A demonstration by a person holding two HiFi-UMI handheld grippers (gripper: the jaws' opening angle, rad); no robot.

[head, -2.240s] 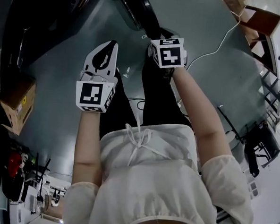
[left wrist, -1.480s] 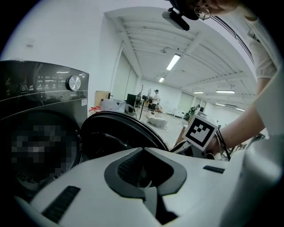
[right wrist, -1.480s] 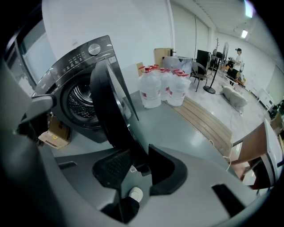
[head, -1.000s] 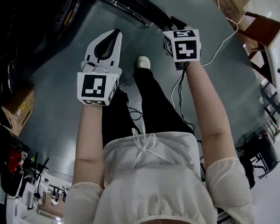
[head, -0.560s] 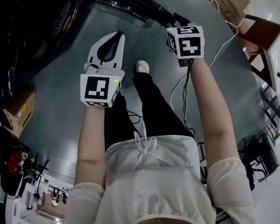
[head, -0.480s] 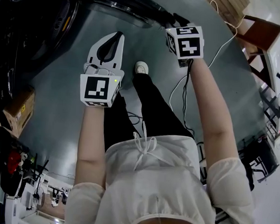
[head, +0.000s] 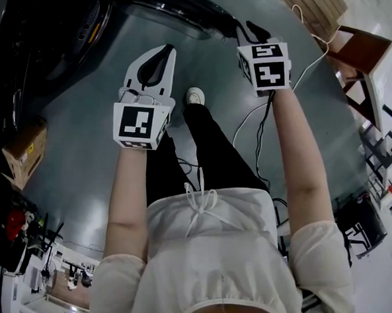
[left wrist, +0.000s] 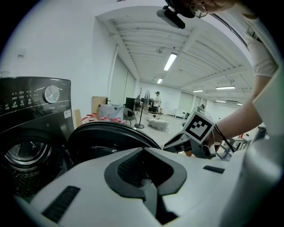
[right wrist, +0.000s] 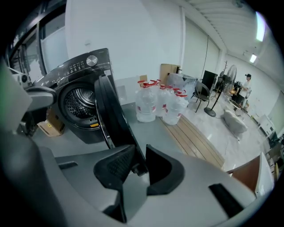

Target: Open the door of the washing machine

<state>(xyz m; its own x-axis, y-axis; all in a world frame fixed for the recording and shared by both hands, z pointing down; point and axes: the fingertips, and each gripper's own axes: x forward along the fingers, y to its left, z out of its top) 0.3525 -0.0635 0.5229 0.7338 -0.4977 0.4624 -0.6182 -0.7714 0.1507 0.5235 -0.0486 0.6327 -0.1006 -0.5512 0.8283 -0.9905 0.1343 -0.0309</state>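
The black washing machine (head: 51,38) stands at the top left of the head view, its round door (head: 178,9) swung out from the drum (right wrist: 77,104). My right gripper (right wrist: 140,161) has the door's (right wrist: 111,115) free edge between its pads; the jaws have just been closing and now press on that edge. In the head view the right gripper (head: 247,26) sits at the door's right end. My left gripper (head: 164,49) hangs shut and empty over the floor, beside the door (left wrist: 106,137), touching nothing.
Several large water bottles (right wrist: 162,106) stand on wooden boards (right wrist: 195,142) beyond the door. A cardboard box (head: 25,142) sits left of the machine. A white cable (head: 308,60) and a wooden table (head: 368,50) lie to the right. The person's shoe (head: 195,95) is below the door.
The right gripper has drifted right and upward in the head view with the door's edge, and the door stands wider from the machine. The left gripper has barely shifted.
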